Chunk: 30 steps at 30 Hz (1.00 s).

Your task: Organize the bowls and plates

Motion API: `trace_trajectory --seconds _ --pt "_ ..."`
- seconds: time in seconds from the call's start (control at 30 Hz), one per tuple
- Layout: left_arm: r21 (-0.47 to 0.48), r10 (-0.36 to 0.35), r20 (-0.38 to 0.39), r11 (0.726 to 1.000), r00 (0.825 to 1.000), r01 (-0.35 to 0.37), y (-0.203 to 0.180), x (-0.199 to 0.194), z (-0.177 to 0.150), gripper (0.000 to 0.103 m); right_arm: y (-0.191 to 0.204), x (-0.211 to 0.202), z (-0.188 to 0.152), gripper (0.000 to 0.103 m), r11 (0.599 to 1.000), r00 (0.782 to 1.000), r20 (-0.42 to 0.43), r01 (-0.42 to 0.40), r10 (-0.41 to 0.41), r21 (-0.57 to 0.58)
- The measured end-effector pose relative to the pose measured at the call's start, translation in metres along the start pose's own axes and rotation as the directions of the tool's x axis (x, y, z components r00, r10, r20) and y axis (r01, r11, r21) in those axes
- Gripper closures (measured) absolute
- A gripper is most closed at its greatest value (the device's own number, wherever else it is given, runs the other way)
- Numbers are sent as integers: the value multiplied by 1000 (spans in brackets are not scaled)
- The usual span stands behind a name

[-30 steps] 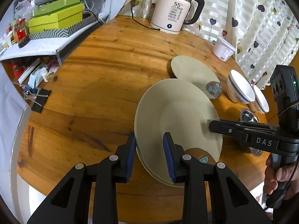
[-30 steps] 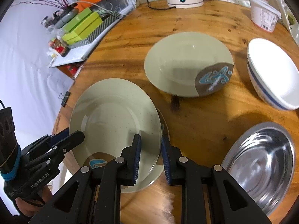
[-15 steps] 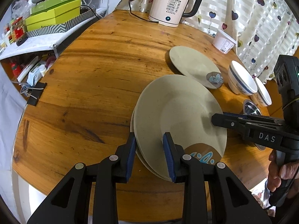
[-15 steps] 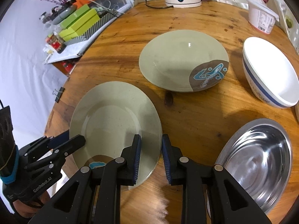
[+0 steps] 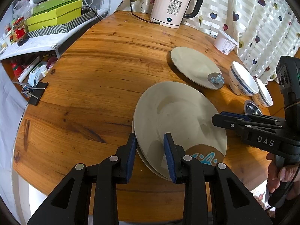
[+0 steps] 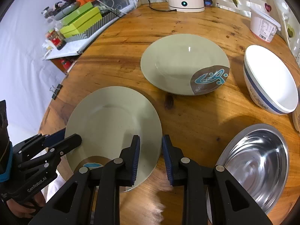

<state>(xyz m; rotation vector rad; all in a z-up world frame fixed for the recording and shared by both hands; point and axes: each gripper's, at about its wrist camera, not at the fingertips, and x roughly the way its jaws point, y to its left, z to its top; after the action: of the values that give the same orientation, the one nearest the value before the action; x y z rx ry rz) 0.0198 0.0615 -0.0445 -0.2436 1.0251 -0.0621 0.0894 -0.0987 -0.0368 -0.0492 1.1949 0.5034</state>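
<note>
Two beige plates lie stacked near the table's front edge. The top plate (image 5: pixel 178 116) (image 6: pixel 112 120) carries a brown and blue patch on its near rim. Only a thin edge of the lower plate (image 5: pixel 151 168) shows. My left gripper (image 5: pixel 149 140) (image 6: pixel 72 136) is shut on the top plate's left rim. My right gripper (image 6: pixel 151 140) (image 5: pixel 215 119) is shut on its right rim, one pad on the plate's face and one outside the edge. A third beige plate (image 5: pixel 193 65) (image 6: pixel 180 61) lies alone farther back.
White bowls with blue bands (image 5: pixel 241 78) (image 6: pixel 270 78) stand at the right, a steel bowl (image 6: pixel 258 161) nearer the front. A kettle (image 5: pixel 174 3) and a white tub (image 5: pixel 224 42) stand at the back by the curtain. Green boxes (image 5: pixel 54 16) fill a shelf beyond the left edge.
The top plate, earlier held off to one side of the lower plate, has settled squarely over it, so the lower one is nearly covered. Both grippers keep their hold on the rim.
</note>
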Motion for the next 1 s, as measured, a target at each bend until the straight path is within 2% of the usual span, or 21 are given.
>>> trace_trajectory --seconds 0.4,0.5,0.6,0.7,1.0 --pt "23 41 52 999 998 -42 1 -10 8 70 -6 -18 -7 76 999 997 65 -33 32 12" --pt "43 63 75 997 995 -66 -6 -20 12 70 -6 -30 -8 60 999 994 100 -33 31 13" --pt "69 86 108 993 990 -93 -15 -32 17 70 -3 -45 -10 55 999 990 131 -54 52 8" --pt "90 94 142 990 985 -107 -26 -44 22 69 1 -63 -13 43 999 985 167 -52 52 -2" --pt "143 68 211 985 975 -100 -55 -70 30 70 8 -99 -24 42 1000 974 228 -10 12 -8"
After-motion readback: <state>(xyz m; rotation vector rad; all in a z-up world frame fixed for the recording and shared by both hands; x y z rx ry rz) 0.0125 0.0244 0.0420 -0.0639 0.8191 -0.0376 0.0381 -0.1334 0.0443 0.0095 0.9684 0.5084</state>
